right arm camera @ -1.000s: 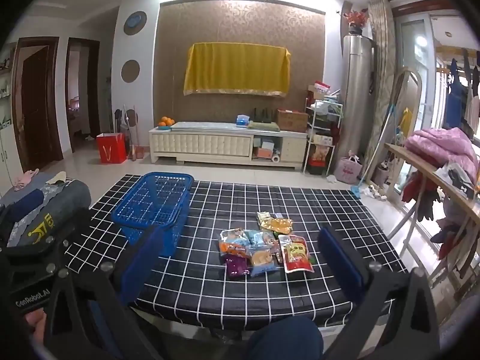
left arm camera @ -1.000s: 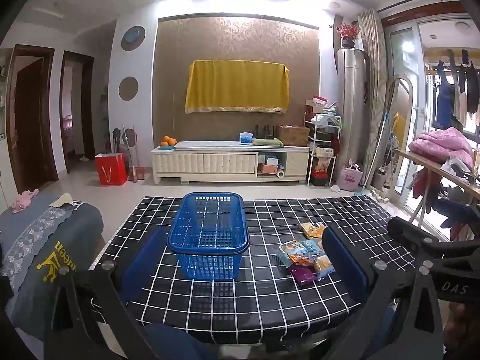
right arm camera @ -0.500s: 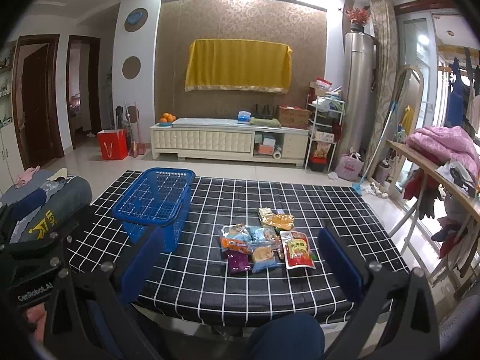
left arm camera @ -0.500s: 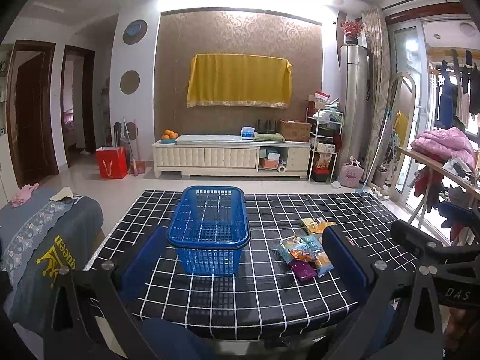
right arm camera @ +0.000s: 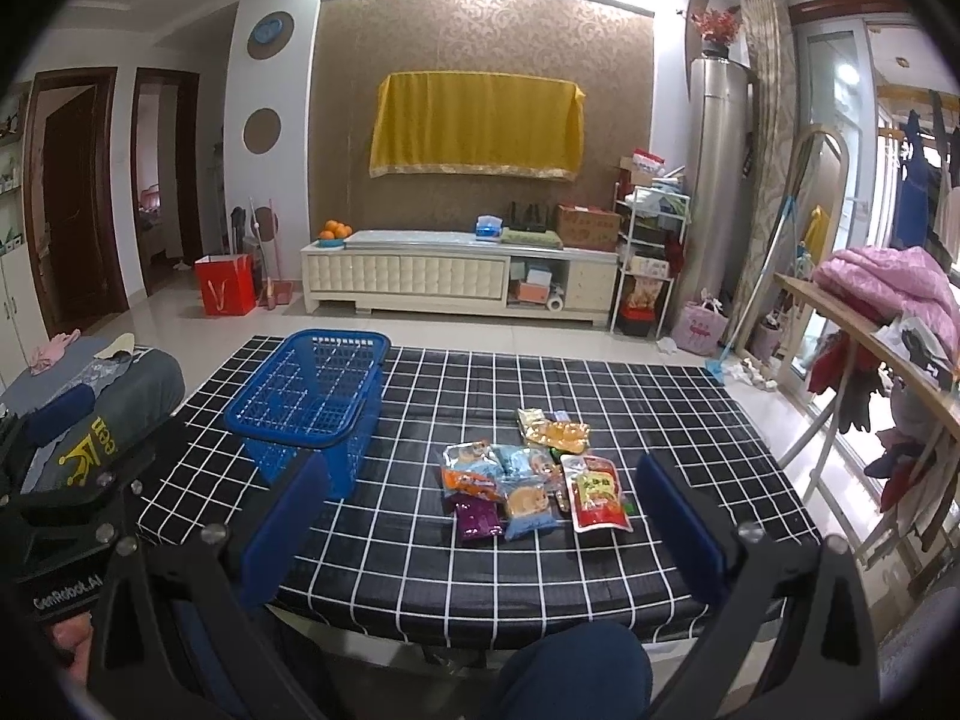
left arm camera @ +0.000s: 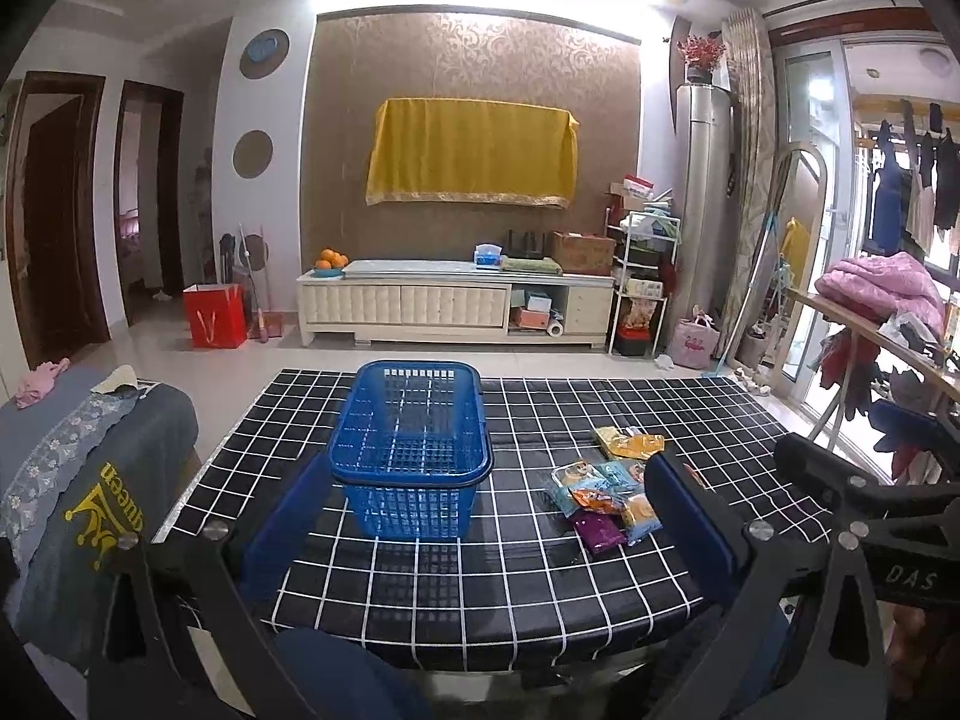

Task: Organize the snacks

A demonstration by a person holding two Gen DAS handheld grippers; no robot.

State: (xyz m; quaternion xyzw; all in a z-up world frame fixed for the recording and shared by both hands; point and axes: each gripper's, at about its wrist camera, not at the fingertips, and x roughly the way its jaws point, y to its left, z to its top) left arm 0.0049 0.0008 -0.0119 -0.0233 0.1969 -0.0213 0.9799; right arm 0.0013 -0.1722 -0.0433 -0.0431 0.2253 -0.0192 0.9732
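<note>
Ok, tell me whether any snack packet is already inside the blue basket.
No. The blue basket is empty; the snack packets lie on the tablecloth beside it.

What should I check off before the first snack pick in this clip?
1. Blue basket upright, open top, nothing visible inside: ok.
2. Snack packets lie in a cluster on the checked tablecloth, apart from the basket: ok.
3. Right gripper open, nothing between its fingers, pointed at the cluster: ok.
4. Left gripper open, nothing held, pointed at the basket: ok.
5. Packets overlap, so a clean single grab is uncertain; the red packet at the cluster's right edge looks the most exposed: cannot tell.
6. Nothing lies on the cloth between cluster and basket: ok.
</note>
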